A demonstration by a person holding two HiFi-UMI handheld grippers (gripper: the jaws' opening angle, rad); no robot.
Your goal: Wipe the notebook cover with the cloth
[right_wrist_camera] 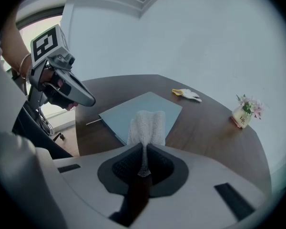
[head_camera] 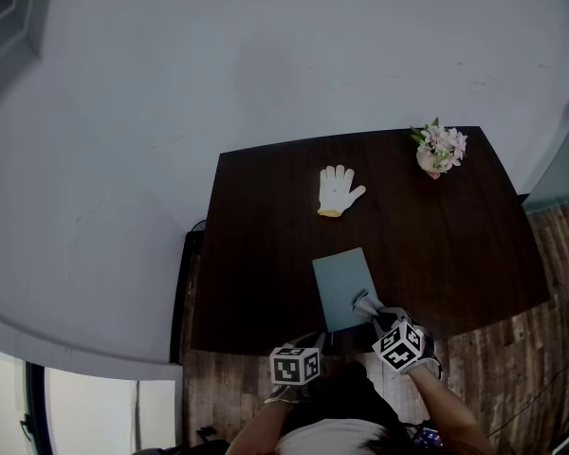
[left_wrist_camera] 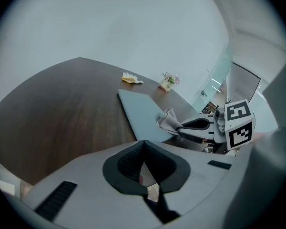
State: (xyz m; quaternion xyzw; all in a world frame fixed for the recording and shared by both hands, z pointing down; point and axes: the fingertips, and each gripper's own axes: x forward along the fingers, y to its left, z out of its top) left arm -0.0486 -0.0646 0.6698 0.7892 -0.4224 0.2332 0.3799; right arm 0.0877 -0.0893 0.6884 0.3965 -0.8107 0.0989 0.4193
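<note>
The right gripper [right_wrist_camera: 143, 151] pinches the white cloth [right_wrist_camera: 147, 127] at the teal notebook [right_wrist_camera: 133, 111] (its near end); the left gripper [left_wrist_camera: 144, 151] is clenched, empty.

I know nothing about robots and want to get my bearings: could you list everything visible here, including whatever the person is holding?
Table: one, dark brown, centre.
Notebook: one, grey-blue, flat by the table's near edge.
Cloth: one, whitish, at the notebook's near end.
Glove: one, white, yellow cuff, beyond the notebook.
Flower pot: one, pink blooms, far right corner.
Left tongs: one, grey, shut and empty, near edge.
Right tongs: one, grey, shut on the cloth.
</note>
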